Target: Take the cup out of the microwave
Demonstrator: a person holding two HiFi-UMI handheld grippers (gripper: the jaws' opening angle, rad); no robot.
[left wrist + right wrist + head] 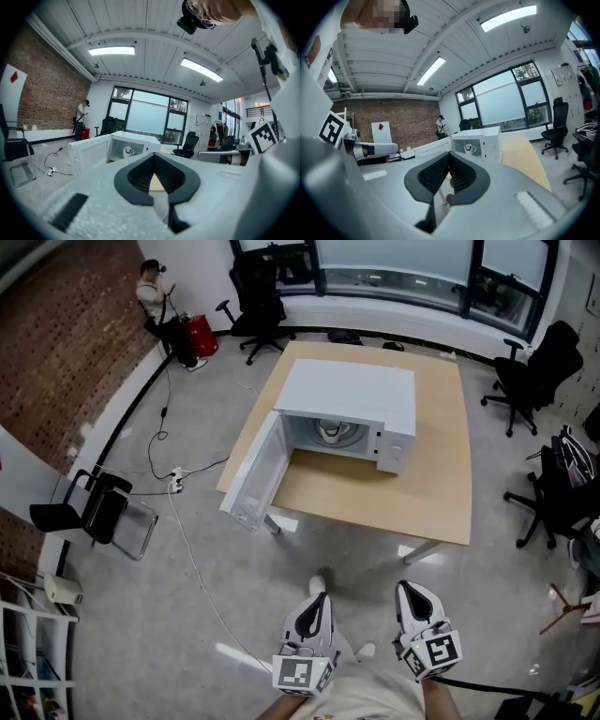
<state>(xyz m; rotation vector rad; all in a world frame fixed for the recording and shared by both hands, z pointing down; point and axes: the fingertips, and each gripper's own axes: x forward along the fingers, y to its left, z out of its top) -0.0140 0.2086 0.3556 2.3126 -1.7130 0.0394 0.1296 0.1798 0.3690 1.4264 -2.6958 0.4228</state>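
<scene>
Microwave: white microwave [352,399] standing on the wooden worktop [375,498], its mouth turned my way.
Door: the microwave's door [255,470] is swung wide open to its left and hangs out past the worktop edge.
Cup: the white cup [331,430] sits upright inside the microwave's cavity, towards the middle. It shows in my left gripper view [127,151] and in my right gripper view [469,149].
Left jaws: my left gripper [319,598] is clenched shut on nothing. It is over the floor [187,615], well short of the microwave and pointing towards it.
Right jaws: my right gripper [405,591] has its jaws pressed together too, empty, and is just as far from the microwave.
Grippers: side by side, apart from each other.
Beyond the microwave: a person [155,287] stands far off to its left by the brick wall [66,352].
</scene>
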